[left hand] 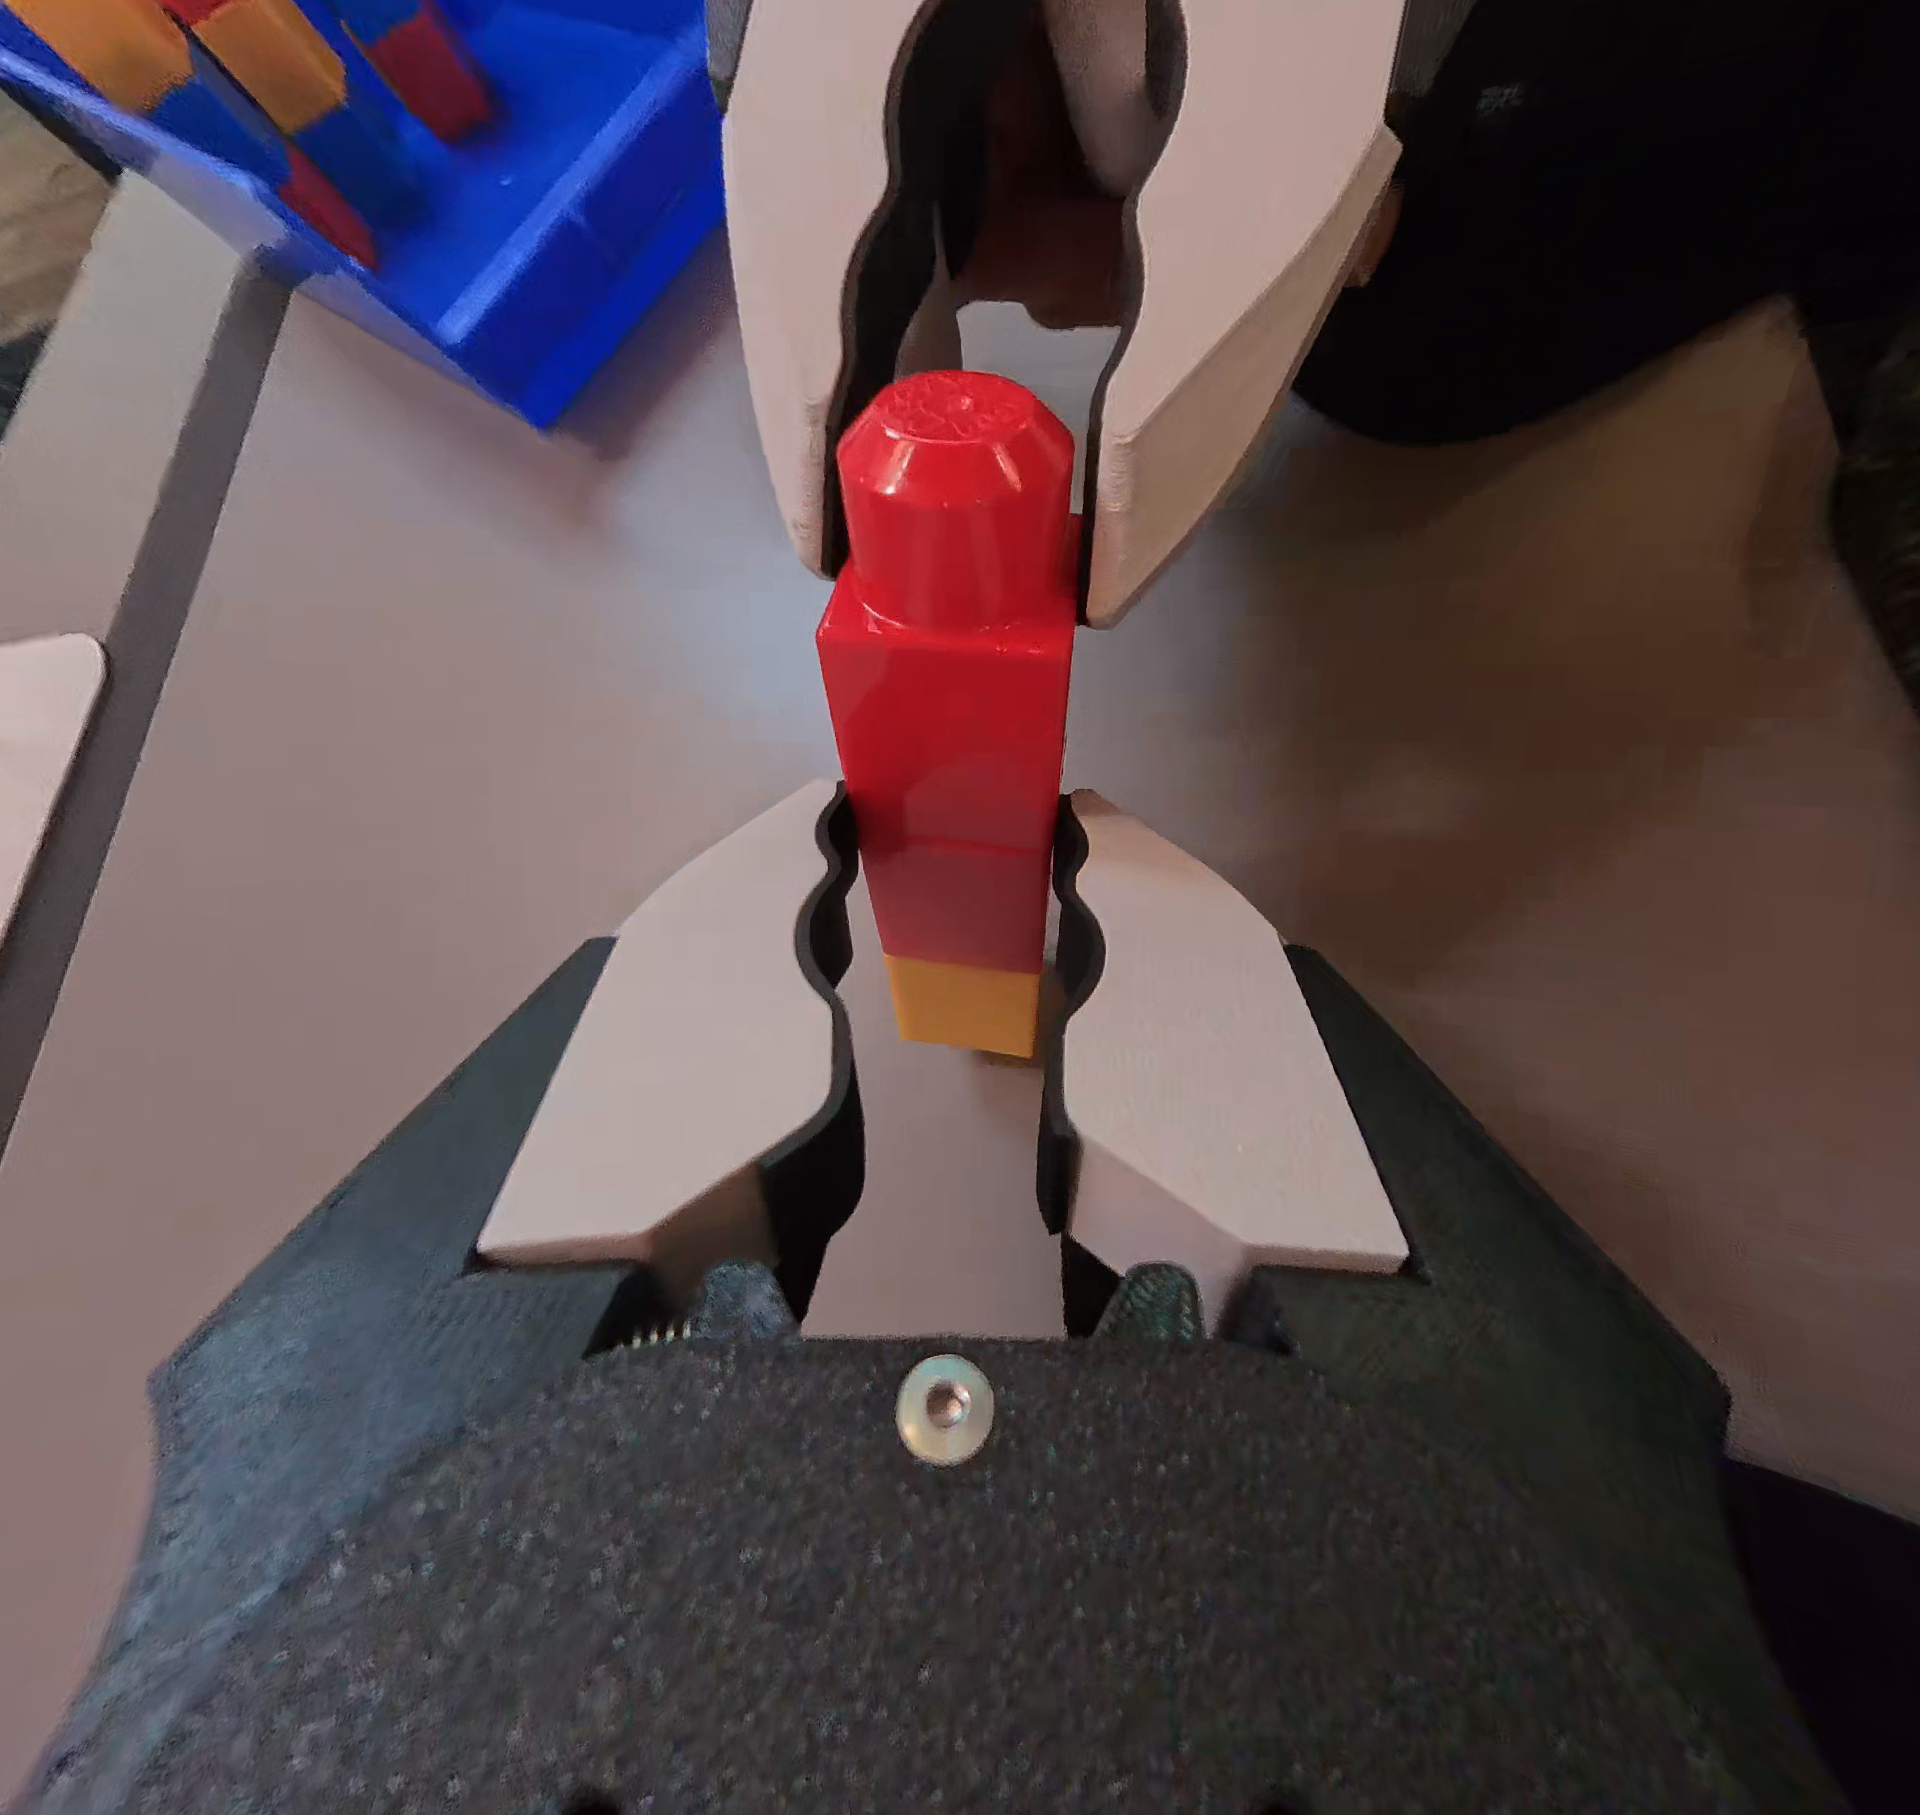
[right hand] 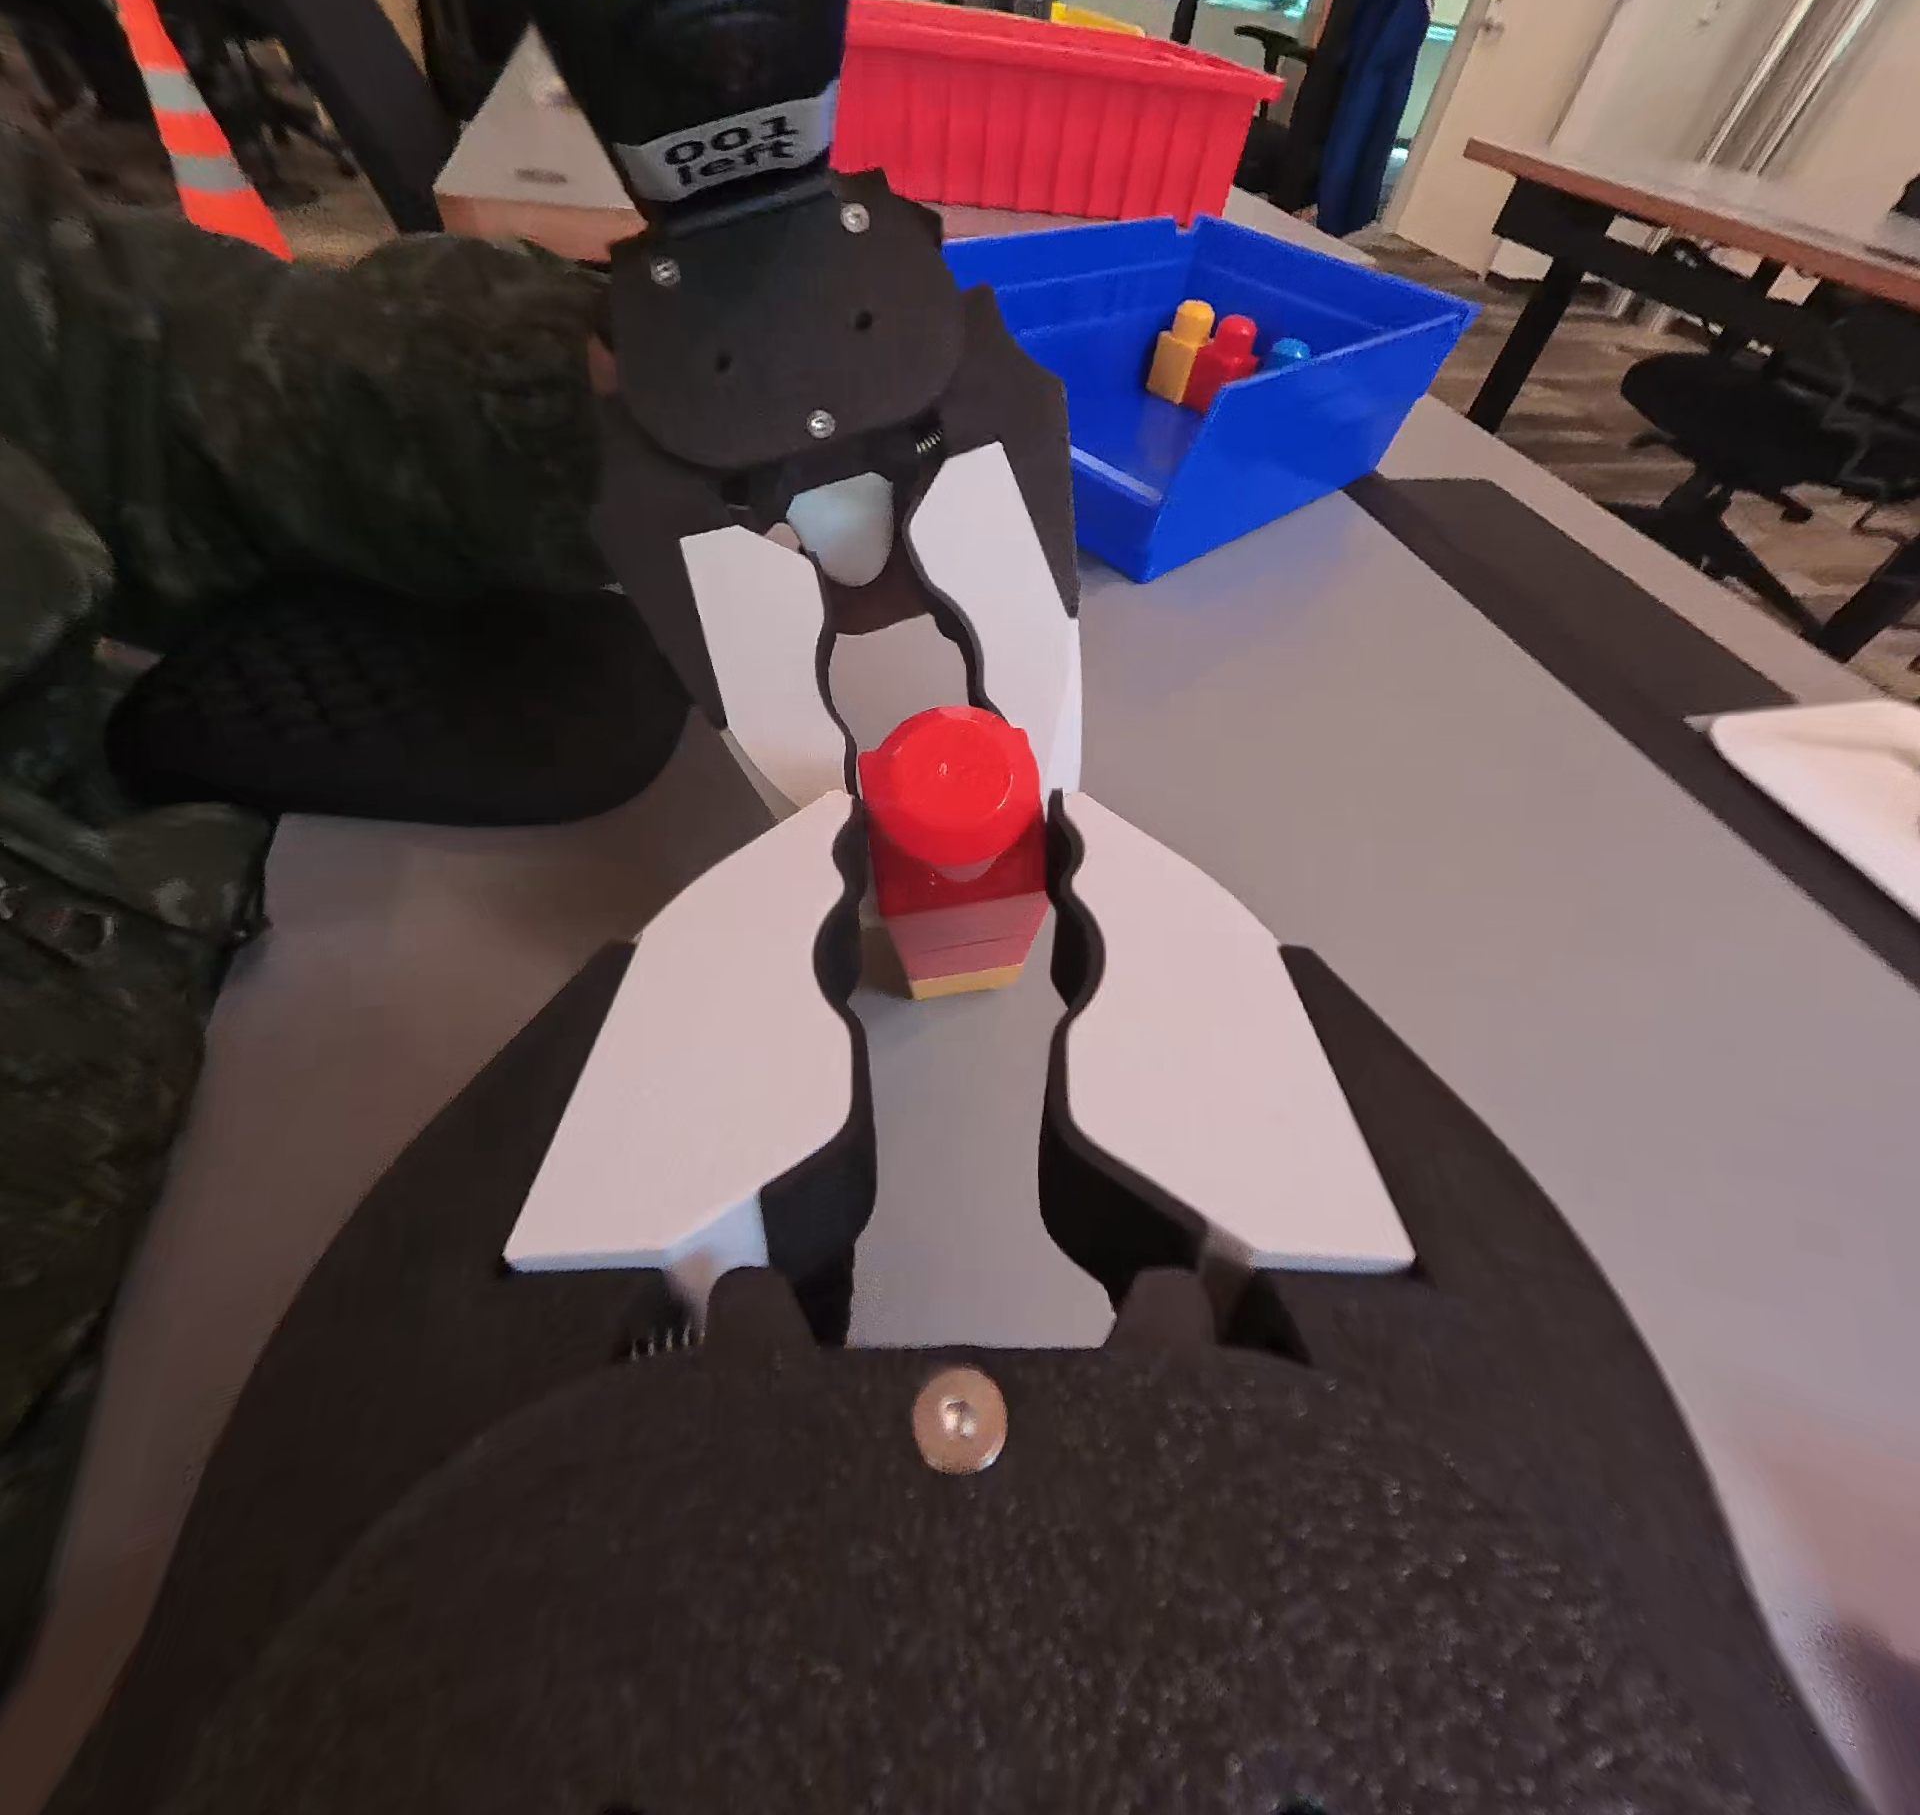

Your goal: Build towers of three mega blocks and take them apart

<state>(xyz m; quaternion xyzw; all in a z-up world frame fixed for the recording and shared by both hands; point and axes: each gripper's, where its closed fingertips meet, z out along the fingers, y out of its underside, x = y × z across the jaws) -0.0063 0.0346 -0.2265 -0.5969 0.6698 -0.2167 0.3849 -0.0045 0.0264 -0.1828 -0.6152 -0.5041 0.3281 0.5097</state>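
A tower (left hand: 956, 726) of two red blocks on a yellow block (left hand: 966, 1012) stands on the grey table (left hand: 468, 726). My left gripper (left hand: 961, 820) is shut on the tower around the seam of the two red blocks. My right gripper (left hand: 961, 529) comes from the far side, its pads against the top red block's stud. In the right wrist view my right gripper (right hand: 954, 820) clasps the top red block (right hand: 961, 892), and the left gripper's white fingers (right hand: 758, 643) reach in behind the tower.
A blue bin (left hand: 582, 238) at the back left holds several block towers; it also shows in the right wrist view (right hand: 1299, 456). A red bin (right hand: 1039, 124) stands behind it. A person's sleeve (right hand: 312, 415) and black chair (right hand: 364, 705) are beside the table. A white object (right hand: 1839, 789) lies at the right.
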